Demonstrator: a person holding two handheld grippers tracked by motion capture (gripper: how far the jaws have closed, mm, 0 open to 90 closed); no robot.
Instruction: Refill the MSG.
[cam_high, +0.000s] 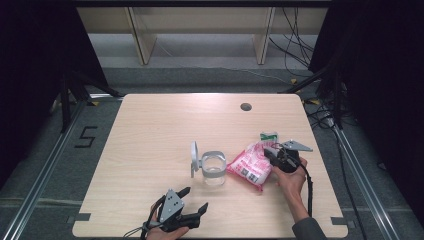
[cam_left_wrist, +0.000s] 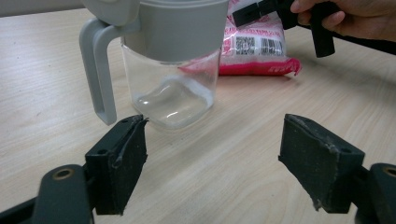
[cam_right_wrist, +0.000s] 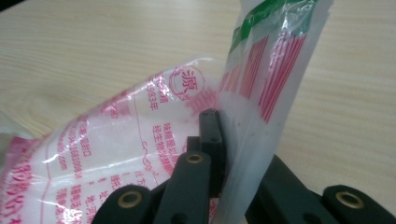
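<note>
Right gripper is pinching the top of the pink bag next to the clear jug w/ its lid up, left gripper spread & empty, so grabbing's done, pouring's probably left.

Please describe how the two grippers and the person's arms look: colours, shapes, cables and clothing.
Both the left gripper and the right gripper are black, each topped by a grey three-cornered plate with a black cable trailing back. The jaws carry flat, worn black pads and brass-coloured pivot rivets. A dark grey sleeve covers the right forearm.
</note>
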